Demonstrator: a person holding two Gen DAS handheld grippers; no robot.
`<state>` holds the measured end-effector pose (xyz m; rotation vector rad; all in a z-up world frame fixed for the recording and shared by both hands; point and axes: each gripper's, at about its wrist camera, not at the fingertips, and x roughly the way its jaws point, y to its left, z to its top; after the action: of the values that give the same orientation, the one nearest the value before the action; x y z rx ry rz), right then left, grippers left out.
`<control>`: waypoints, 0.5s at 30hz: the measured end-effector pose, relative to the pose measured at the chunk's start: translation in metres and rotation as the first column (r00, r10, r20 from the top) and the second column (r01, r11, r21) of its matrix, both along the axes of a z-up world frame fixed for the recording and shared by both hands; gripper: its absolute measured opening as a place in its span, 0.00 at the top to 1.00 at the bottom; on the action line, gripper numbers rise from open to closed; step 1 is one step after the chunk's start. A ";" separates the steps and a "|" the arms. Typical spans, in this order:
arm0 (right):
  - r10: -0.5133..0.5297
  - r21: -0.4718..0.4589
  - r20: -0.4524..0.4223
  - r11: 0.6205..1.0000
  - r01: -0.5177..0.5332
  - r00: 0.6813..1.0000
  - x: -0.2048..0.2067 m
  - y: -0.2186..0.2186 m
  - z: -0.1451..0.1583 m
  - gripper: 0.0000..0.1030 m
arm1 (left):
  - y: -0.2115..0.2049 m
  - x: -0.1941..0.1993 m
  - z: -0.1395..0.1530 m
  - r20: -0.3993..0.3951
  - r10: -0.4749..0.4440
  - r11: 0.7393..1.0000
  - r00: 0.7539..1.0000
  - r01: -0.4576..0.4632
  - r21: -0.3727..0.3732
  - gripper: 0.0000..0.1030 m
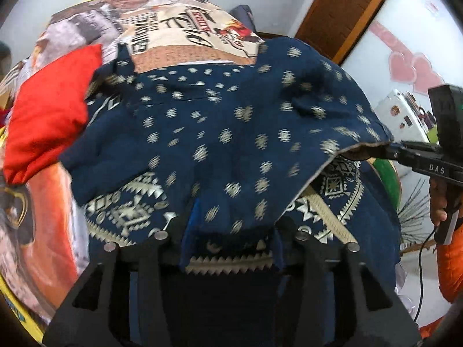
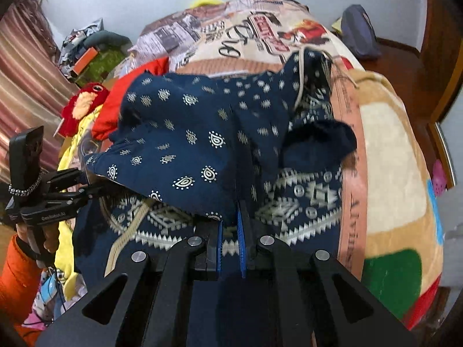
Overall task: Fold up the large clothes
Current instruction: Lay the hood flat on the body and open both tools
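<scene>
Both grippers hold the navy garment (image 1: 231, 133) by its near edge, lifted off the bed (image 2: 390, 150) and draped forward over its own lower part. The left gripper (image 1: 231, 243) has its jaws closed on a bunch of the cloth, with the blue pads mostly buried in fabric. The right gripper (image 2: 230, 240) is clamped on the hem too, blue pads (image 2: 241, 245) nearly together with cloth pinched between.

In the left view the right gripper (image 1: 376, 151) shows at the right, gripping the edge corner. In the right view the left gripper (image 2: 86, 188) shows at the left, on the other corner.

The garment lies mid-bed: the patterned border band (image 2: 289, 202) is flat on the bed near the grippers, and the dotted part is raised above it. A red cloth (image 1: 46, 121) sits at the left, just beside the garment, possibly touching. A red toy (image 2: 84, 104) is farther left.

The step looks like a fold in progress, carrying the held edge toward the far side.

To do it well:
- Keep both grippers level and equally far apart so the edge stays taut.
- Move both forward together.
- Lay the edge down square over the far part.
- Release only once the cloth rests flat.

The raised part sags and wrinkles in the middle; spread the grippers slightly to flatten it. Watch the dangling drawstring (image 2: 301, 78) at the far end, and keep clear of the red cloth.
</scene>
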<state>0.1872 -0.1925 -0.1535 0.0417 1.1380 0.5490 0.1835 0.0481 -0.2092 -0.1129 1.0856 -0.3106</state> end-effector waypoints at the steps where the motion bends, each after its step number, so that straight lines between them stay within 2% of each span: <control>1: -0.004 0.001 -0.002 1.000 0.004 1.000 -0.002 -0.002 0.001 0.92 | 0.004 -0.004 0.003 0.004 0.012 1.000 1.000 -0.012 -0.003 0.57; 5: 0.005 0.022 0.036 1.000 -0.006 0.999 -0.008 -0.008 0.023 0.92 | 0.019 -0.016 0.025 0.060 0.039 0.999 0.997 -0.039 0.007 0.56; 7: 0.014 0.024 0.088 1.000 -0.016 0.996 -0.013 -0.009 0.037 0.89 | 0.025 -0.020 0.040 0.104 0.048 0.998 0.993 -0.051 0.021 0.51; 9: 0.010 0.027 0.154 1.000 -0.015 0.988 -0.013 -0.009 0.055 0.81 | 0.032 -0.021 0.057 0.157 0.064 0.997 0.985 -0.070 0.031 0.45; 11: -0.001 0.036 0.205 0.999 -0.006 0.979 -0.010 -0.006 0.068 0.61 | 0.036 -0.014 0.069 0.192 0.084 0.996 0.978 -0.090 0.024 0.40; 12: -0.010 0.045 0.235 0.999 0.000 0.972 -0.006 -0.002 0.075 0.57 | 0.038 -0.009 0.074 0.203 0.098 0.995 0.974 -0.103 0.016 0.39; 13: -0.017 0.049 0.252 0.999 0.005 0.968 -0.004 0.003 0.079 0.54 | 0.040 -0.003 0.076 0.205 0.112 0.993 0.972 -0.116 0.010 0.39; 15: -0.021 0.061 0.279 0.998 0.004 0.960 0.005 0.014 0.085 0.54 | 0.039 0.011 0.077 0.196 0.124 0.992 0.973 -0.125 -0.008 0.39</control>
<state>0.1926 -0.1781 -0.0688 0.0224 0.8446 0.5588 0.1945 0.0866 -0.1323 -0.1427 0.8788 -0.2011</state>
